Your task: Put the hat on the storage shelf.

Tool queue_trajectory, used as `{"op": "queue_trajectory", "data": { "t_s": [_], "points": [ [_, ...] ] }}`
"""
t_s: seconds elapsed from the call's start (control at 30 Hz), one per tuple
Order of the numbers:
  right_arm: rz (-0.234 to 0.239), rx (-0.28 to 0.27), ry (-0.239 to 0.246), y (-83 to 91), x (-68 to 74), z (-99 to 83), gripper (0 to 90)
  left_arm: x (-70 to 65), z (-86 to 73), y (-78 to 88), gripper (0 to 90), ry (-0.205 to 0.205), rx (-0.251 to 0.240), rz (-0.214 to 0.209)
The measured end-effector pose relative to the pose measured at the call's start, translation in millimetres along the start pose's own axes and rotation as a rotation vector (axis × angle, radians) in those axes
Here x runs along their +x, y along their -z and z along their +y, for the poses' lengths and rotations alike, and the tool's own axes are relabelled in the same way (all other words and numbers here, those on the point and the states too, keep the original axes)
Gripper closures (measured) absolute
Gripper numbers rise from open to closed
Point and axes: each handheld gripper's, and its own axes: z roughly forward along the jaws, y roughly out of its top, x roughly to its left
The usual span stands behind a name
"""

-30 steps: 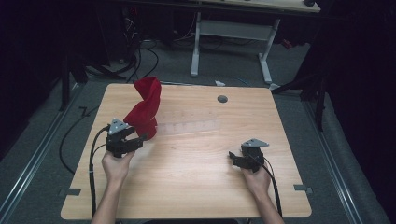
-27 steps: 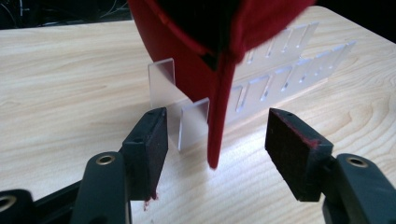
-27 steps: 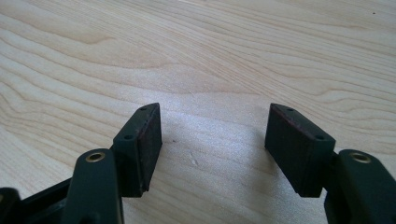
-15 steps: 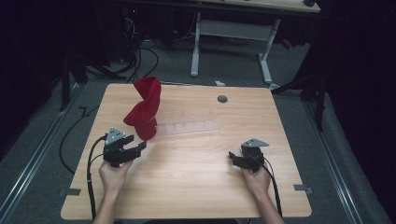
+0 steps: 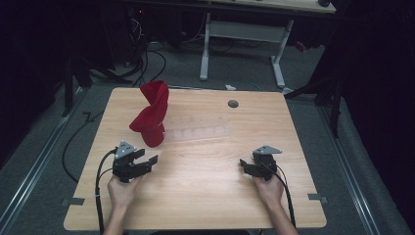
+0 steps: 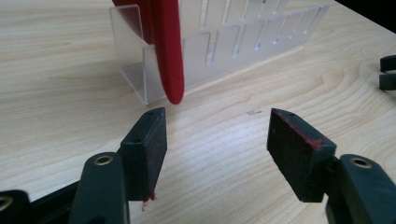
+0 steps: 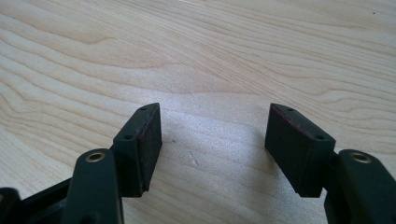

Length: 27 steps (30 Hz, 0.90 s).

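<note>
From above the near edge, the high camera is looking forward and down, taking in the whole wooden table (image 5: 205, 191) and the dark floor beyond, from well back. The left gripper (image 5: 142, 164) is sitting at its seven o'clock, the right gripper (image 5: 247, 169) at five.

The left gripper's camera is riding low, just above the wood, peering along its own parted jaws toward the clear rack (image 6: 224, 51) and red cloth (image 6: 168, 51) at twelve o'clock, close up. The far gripper's tips are poking in at three o'clock.

The right gripper's camera is hovering nearer still, facing bare table grain.

All three are sharing the tabletop; the high and left views are sharing rack and cloth.
</note>
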Motion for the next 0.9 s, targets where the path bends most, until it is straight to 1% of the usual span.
{"op": "queue_trajectory", "data": {
  "t_s": [0.17,0.3,0.37,0.47,0.57,0.63,0.7,0.73,0.77,0.9],
  "points": [
    [0.000,0.000,0.000,0.0,0.0,0.0,36.6,0.3,-10.9,-3.0,37.9,-0.006,0.025,0.005],
    [0.000,0.000,0.000,0.0,0.0,0.0,36.6,2.6,-22.5,-7.6,37.6,-0.019,0.054,0.028],
    [0.000,0.000,0.000,0.0,0.0,0.0,36.6,3.7,-29.7,-10.6,37.6,-0.037,0.072,0.043],
    [0.000,0.000,0.000,0.0,0.0,0.0,36.5,5.4,-37.7,-14.8,36.9,-0.057,0.084,0.064],
    [0.000,0.000,0.001,0.0,0.0,0.0,36.5,8.3,-46.4,-19.7,36.0,-0.090,0.108,0.090],
    [0.000,0.000,0.001,0.0,0.0,0.0,36.5,10.0,-51.2,-22.7,34.9,-0.116,0.115,0.110],
    [0.000,0.000,0.001,0.0,0.0,0.0,36.5,10.0,-54.7,-23.4,34.5,-0.146,0.099,0.112],
    [0.000,0.000,0.001,0.0,0.0,0.0,36.5,9.7,-55.6,-24.2,34.4,-0.159,0.096,0.120],
    [0.000,0.000,0.001,0.0,0.1,0.0,36.5,9.6,-55.7,-24.7,34.3,-0.164,0.096,0.126],
    [0.001,-0.001,0.001,0.0,0.1,-0.1,36.4,9.4,-55.8,-25.3,32.4,-0.158,0.092,0.131]
  ]
}}
